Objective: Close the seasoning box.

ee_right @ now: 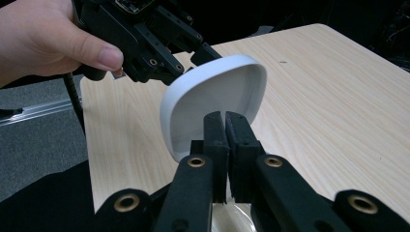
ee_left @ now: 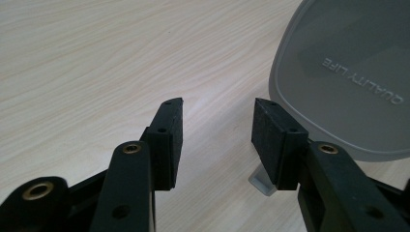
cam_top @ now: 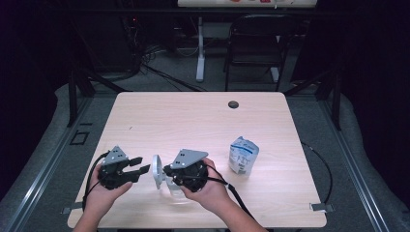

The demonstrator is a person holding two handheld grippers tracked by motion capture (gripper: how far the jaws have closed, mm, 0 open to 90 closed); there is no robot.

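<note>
A grey-white lid [cam_top: 156, 170] stands upright on edge at the table's near middle, over a clear container [cam_top: 175, 189]. In the left gripper view its outer face [ee_left: 348, 72] reads "QUALITY LIFE", with a small clear tab [ee_left: 263, 182] below it. My left gripper [cam_top: 140, 164] [ee_left: 217, 104] is open, just left of the lid, with only bare wood between its jaws. My right gripper [cam_top: 169, 176] [ee_right: 225, 115] faces the lid's hollow inner side [ee_right: 217, 96]. Its jaws are pressed almost together on a thin piece of the clear container [ee_right: 237, 215]. The left gripper [ee_right: 196, 63] reaches the lid's far edge.
A white and blue pouch [cam_top: 243, 154] stands on the wooden table [cam_top: 193, 121] to the right of my right hand. A dark cable hole [cam_top: 233, 104] sits near the far edge. Behind the table stand a black chair [cam_top: 256, 48] and a desk leg [cam_top: 200, 48].
</note>
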